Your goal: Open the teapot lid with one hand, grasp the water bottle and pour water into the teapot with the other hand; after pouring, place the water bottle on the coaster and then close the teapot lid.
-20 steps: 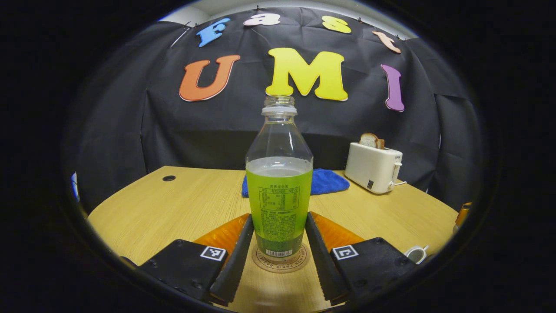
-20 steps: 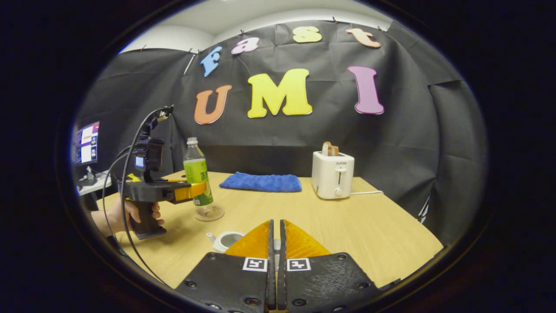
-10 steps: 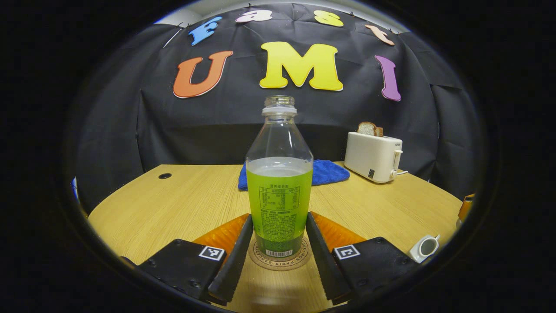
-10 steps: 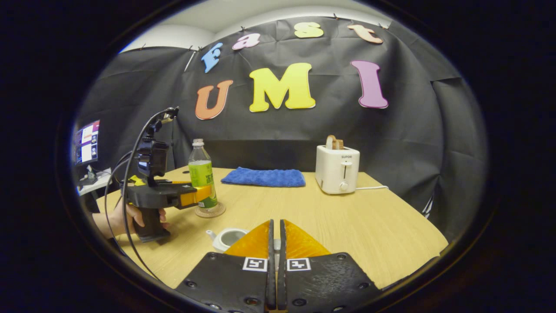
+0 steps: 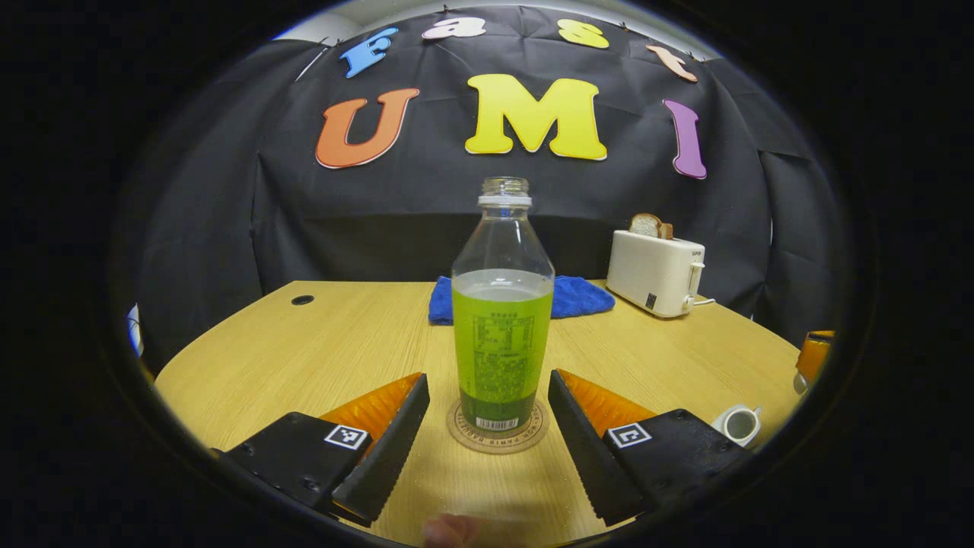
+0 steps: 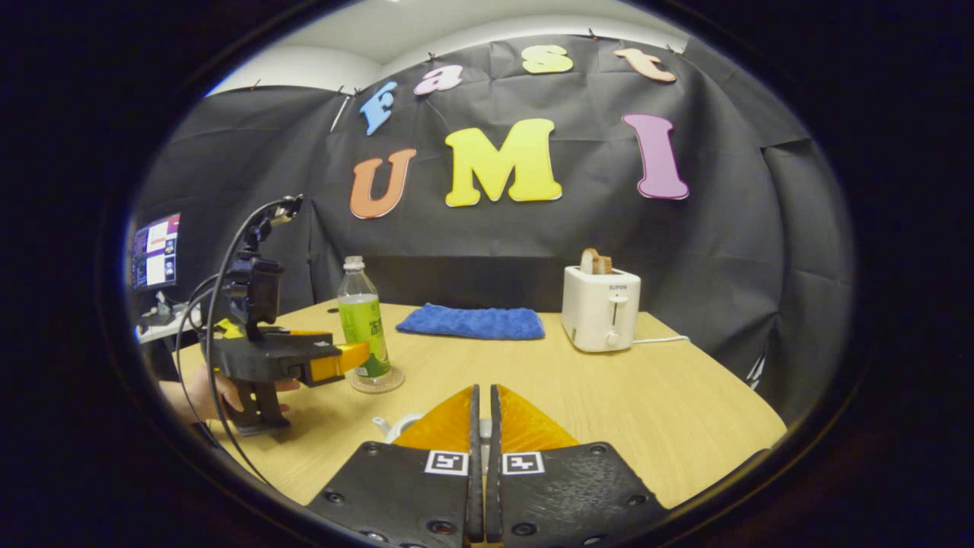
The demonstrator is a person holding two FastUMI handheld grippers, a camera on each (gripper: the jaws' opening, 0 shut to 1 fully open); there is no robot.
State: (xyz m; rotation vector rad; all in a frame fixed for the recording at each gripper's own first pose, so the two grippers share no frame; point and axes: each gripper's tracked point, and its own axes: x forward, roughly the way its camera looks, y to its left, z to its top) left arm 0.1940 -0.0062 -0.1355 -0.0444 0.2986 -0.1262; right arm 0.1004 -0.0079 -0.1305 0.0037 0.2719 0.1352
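Observation:
A clear bottle (image 5: 502, 327) of green liquid, without a cap, stands upright on a round cork coaster (image 5: 496, 434). My left gripper (image 5: 487, 380) is open, its fingers on either side of the bottle and apart from it. In the right gripper view the bottle (image 6: 362, 327) on its coaster (image 6: 377, 380) stands just beyond the left gripper (image 6: 364, 352). The small white teapot (image 5: 736, 423) sits lidless at the table's right. My right gripper (image 6: 481, 396) is shut above the teapot (image 6: 392, 426), with a pale sliver of the lid between its fingertips.
A white toaster (image 5: 656, 272) with bread stands at the back right, and a blue cloth (image 5: 578, 297) lies behind the bottle. A cable hole (image 5: 302, 300) marks the table's far left. A hand (image 6: 202, 392) holds the left gripper; a screen (image 6: 156, 250) glows beyond it.
My left gripper has opened and drawn back from the bottle, which now stands alone on the coaster. My right gripper has stayed shut and almost still.

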